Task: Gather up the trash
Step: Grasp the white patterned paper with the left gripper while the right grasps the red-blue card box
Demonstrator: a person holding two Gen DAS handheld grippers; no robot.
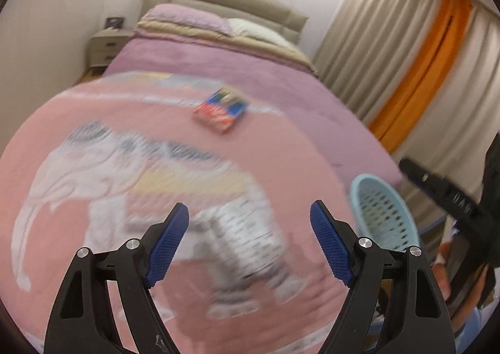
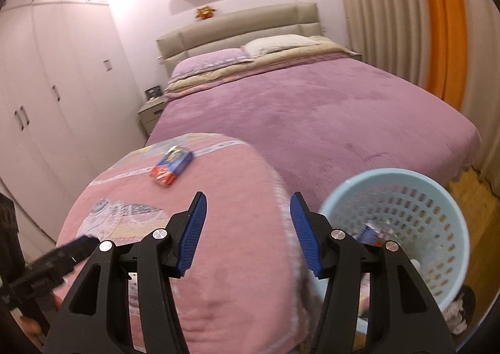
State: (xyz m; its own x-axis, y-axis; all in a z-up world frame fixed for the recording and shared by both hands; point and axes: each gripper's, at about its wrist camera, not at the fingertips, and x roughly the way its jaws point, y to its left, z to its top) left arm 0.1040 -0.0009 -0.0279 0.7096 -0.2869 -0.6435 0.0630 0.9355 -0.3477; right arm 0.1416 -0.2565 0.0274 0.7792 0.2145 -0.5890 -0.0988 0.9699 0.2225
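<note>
both claws empty, left claw wider, right claw

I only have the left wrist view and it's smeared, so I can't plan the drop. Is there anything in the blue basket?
Observer: Yes. The right wrist view looks into the basket. A blue and orange wrapper and some pale scraps lie near its bottom.
Operator: Is the right tool carrying anything?
Observer: No. The right tool is open, with nothing between its pads.
Operator: Any trash off the bed?
Observer: Something white and crumpled lies on the floor just right of the basket. I can't tell what it is.
</note>
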